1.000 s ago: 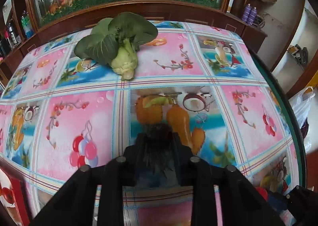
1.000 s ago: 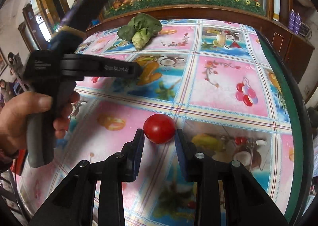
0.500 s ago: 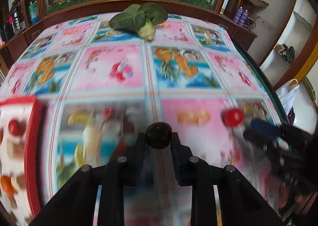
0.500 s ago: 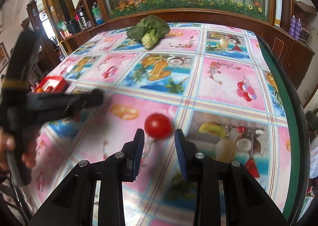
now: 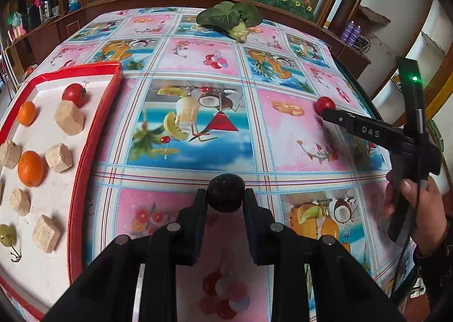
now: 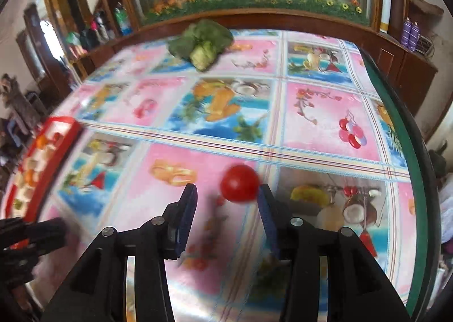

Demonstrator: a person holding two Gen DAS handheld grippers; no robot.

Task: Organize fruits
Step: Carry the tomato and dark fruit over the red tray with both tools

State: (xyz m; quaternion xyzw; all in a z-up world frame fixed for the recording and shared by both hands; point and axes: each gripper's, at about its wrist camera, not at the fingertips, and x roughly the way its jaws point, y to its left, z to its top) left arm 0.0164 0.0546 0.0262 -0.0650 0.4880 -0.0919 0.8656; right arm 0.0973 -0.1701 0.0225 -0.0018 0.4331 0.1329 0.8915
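Entry: two tongs, two loose fruits, one tray on a patterned surface (image 5: 283,138).

Left tongs (image 5: 225,200) closed on a dark round fruit (image 5: 225,193), held clear above the surface, likely for carrying to the red-rimmed tray (image 5: 93,135) at left, which holds oranges (image 5: 30,168), a small tomato (image 5: 74,92), a green grape (image 5: 7,234) and pale cubes (image 5: 69,117). Right tongs (image 6: 226,203) spread wide around the red tomato (image 6: 240,183) on the surface; the fruit lies against the right-hand pad (image 6: 264,208), well apart from the left-hand one, so nothing is gripped yet. Leafy greens (image 5: 230,17) lie at the far edge, apart from the fruit, probably outside the sorting.
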